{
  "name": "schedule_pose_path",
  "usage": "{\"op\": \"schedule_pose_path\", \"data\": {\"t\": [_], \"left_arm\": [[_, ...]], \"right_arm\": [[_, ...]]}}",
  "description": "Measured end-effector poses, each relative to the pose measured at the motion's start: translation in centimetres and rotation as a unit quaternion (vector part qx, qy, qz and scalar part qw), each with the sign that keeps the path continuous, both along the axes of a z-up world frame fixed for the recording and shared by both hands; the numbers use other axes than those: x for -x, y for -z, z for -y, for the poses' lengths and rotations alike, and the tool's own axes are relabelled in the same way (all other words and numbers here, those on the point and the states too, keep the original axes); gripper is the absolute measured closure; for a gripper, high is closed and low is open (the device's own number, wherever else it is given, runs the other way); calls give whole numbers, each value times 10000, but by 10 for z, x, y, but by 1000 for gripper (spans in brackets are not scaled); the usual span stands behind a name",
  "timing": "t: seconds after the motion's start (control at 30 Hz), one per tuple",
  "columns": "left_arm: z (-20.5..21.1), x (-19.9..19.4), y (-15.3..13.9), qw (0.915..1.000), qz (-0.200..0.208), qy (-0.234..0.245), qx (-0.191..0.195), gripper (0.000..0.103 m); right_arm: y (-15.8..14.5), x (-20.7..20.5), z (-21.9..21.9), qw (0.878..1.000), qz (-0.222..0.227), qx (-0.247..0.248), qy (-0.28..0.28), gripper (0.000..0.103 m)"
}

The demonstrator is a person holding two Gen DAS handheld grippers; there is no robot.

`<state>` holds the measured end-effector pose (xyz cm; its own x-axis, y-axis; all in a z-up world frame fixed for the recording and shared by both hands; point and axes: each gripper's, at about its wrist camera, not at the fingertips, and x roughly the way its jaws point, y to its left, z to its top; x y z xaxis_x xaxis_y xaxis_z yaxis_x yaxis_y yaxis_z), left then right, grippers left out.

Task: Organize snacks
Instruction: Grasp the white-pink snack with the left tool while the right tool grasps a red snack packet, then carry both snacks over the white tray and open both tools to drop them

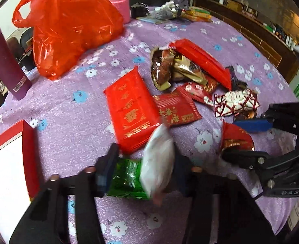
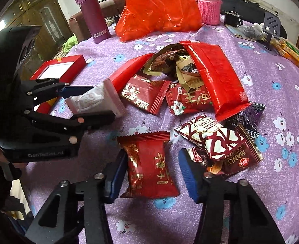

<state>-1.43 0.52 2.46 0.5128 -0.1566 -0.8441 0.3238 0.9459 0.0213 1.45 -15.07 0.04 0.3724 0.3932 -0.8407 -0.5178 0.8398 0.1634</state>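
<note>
Several snack packets lie on a purple flowered tablecloth. My left gripper points down at the cloth, with a blurred white packet and a green packet between its fingers. In the right wrist view this left gripper is shut on the white packet, which is tilted up. My right gripper straddles a dark red packet with gold print, its blue pads against the packet's sides. From the left wrist view the right gripper pinches that red packet.
A pile of packets and a long red pack fill the middle. A red plastic bag, a purple flask and a pink bottle stand behind. A red box with a white floor sits at the left edge.
</note>
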Motion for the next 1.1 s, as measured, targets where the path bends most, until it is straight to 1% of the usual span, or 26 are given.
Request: {"op": "schedule_pose_path", "data": {"t": [0.03, 0.07, 0.1, 0.2, 0.3, 0.4, 0.53, 0.7, 0.83, 0.93, 1.0, 1.1], "left_arm": [[-3, 0, -1, 9999, -42, 0, 115, 81], [-5, 1, -2, 9996, -99, 21, 275, 83], [-4, 2, -3, 9995, -111, 33, 308, 83], [0, 13, -3, 9998, 70, 133, 151, 85], [-6, 21, -4, 9992, 36, 173, 360, 88], [-15, 30, -5, 9992, 73, 146, 356, 89], [-32, 38, -8, 9990, 121, -27, 440, 89], [-63, 56, -24, 9966, 350, -428, 607, 89], [-83, 73, -39, 9939, 621, -681, 612, 89], [-103, 85, -51, 9906, 806, -958, 547, 89], [-119, 94, -59, 9870, 969, -1203, 451, 89], [-140, 104, -63, 9814, 1108, -1541, 288, 89]], "right_arm": [[0, 0, 1, 10000, 8, -7, 13, 62], [0, 0, 1, 10000, 1, -31, 24, 64], [0, -1, 2, 10000, -17, -76, 32, 65], [0, 0, 2, 9999, -44, -148, 57, 66], [-1, 3, 1, 9996, -122, -233, 41, 68], [-1, 6, 1, 9992, -222, -339, 23, 68], [-3, 12, -7, 9981, -324, -520, -73, 68], [-11, 19, -28, 9968, -331, -681, -240, 69], [-17, 20, -57, 9951, -337, -813, -447, 69], [-22, 22, -83, 9932, -321, -906, -650, 69], [-25, 22, -106, 9911, -314, -1019, -799, 69], [-29, 21, -133, 9887, -280, -1156, -915, 69]]}}
